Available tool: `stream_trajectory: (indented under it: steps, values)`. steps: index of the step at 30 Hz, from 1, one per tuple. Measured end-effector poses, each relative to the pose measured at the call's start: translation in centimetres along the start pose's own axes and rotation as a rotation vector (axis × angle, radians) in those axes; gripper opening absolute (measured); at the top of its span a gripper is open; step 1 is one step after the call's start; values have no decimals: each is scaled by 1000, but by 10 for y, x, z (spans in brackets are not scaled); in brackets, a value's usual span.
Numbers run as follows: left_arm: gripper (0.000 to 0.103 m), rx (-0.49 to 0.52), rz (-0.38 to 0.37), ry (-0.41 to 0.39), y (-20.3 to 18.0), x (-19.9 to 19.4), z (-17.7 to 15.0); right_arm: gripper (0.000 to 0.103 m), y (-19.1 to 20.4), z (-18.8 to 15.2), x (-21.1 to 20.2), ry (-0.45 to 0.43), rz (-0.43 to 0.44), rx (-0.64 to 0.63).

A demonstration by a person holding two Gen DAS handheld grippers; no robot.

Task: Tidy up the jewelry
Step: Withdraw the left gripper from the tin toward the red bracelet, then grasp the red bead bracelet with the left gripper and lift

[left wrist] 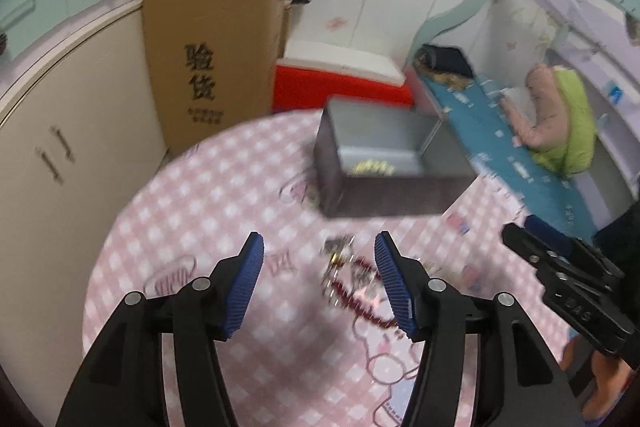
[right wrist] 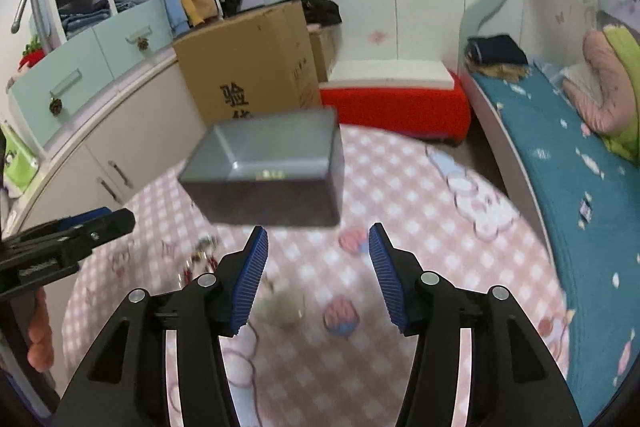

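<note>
A grey open box (left wrist: 384, 167) stands on the round pink checked table (left wrist: 200, 227) and holds a small gold piece (left wrist: 372, 167). A dark red bead necklace (left wrist: 360, 301) and a tangle of small metal jewelry (left wrist: 338, 251) lie in front of the box. My left gripper (left wrist: 320, 287) is open above the necklace, holding nothing. My right gripper (right wrist: 318, 279) is open and empty over the table, just in front of the box (right wrist: 264, 171). In the right wrist view a pale jewelry piece (right wrist: 282, 309) lies between the fingers, and the metal tangle (right wrist: 202, 255) lies to the left.
A cardboard carton (left wrist: 212, 59) and a red stool with a white top (left wrist: 340, 79) stand behind the table. A bed with a blue sheet (right wrist: 568, 155) runs along the right. Cream cabinets (left wrist: 52, 155) curve on the left. The right gripper shows in the left wrist view (left wrist: 560, 283).
</note>
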State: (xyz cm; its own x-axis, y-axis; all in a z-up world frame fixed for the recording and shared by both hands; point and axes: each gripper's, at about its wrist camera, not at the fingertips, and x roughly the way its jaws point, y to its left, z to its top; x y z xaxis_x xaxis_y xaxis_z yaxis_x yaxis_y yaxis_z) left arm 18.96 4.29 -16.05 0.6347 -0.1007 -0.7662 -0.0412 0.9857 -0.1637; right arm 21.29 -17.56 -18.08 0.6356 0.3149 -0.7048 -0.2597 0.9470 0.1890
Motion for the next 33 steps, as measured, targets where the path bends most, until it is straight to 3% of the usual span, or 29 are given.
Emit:
stream_trajectory:
  steps: [7, 14, 22, 33]
  values:
    - [56, 27, 74, 103, -19, 38, -31, 52, -17, -33, 12, 59, 26, 47]
    - [58, 83, 152, 94, -29, 48, -43, 55, -23, -43, 14, 68, 47, 68]
    - [60, 105, 158, 111, -27, 47, -48, 56, -20, -47, 16, 75, 77, 71]
    - [60, 108, 160, 134, 3, 26, -68, 56, -5, -53, 18, 99, 97, 47]
